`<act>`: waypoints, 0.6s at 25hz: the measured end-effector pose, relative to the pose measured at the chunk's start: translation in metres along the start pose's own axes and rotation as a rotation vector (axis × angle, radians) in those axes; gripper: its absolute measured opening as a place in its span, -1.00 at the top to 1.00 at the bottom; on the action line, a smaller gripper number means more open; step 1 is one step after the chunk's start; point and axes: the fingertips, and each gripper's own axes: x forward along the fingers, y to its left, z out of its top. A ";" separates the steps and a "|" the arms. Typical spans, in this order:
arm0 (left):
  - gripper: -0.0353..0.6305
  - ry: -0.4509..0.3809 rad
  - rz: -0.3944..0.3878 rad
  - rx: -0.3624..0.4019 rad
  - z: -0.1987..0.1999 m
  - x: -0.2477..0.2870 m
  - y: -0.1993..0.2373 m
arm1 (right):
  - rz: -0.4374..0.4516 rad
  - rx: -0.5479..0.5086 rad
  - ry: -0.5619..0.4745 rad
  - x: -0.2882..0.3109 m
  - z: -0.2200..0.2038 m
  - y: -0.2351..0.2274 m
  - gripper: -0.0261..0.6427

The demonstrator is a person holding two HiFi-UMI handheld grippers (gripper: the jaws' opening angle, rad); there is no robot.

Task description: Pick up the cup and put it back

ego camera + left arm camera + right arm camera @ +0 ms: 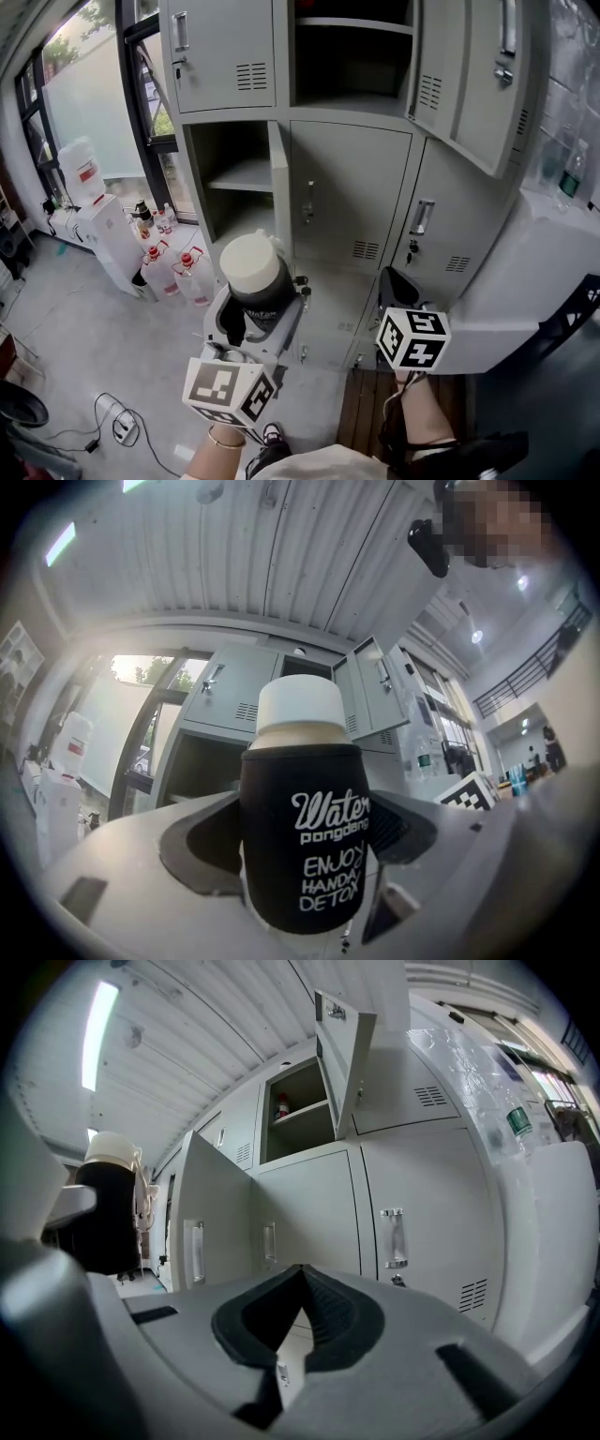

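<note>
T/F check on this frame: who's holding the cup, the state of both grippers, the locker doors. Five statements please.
1. The left gripper is shut on the cup. True.
2. The right gripper holds a second cup. False: its jaws are together with nothing between them.
3. The cup has a white lid and a black sleeve. True.
4. Every locker door is shut. False: the door just behind the cup stands open.
5. The cup stands on the shelf. False: it is held in the air in front of the lockers.
</note>
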 end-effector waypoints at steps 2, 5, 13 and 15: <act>-0.24 0.000 -0.023 -0.003 0.003 0.003 -0.014 | -0.014 0.001 -0.003 -0.006 0.001 -0.008 0.95; -0.24 -0.009 -0.069 -0.008 0.002 0.011 -0.033 | -0.037 0.001 -0.010 -0.015 0.002 -0.021 0.95; -0.24 -0.008 -0.167 -0.019 0.004 0.047 -0.079 | -0.103 0.004 -0.020 -0.030 0.005 -0.061 0.95; -0.24 -0.022 -0.195 -0.023 0.003 0.060 -0.089 | -0.117 0.002 -0.021 -0.032 0.006 -0.072 0.95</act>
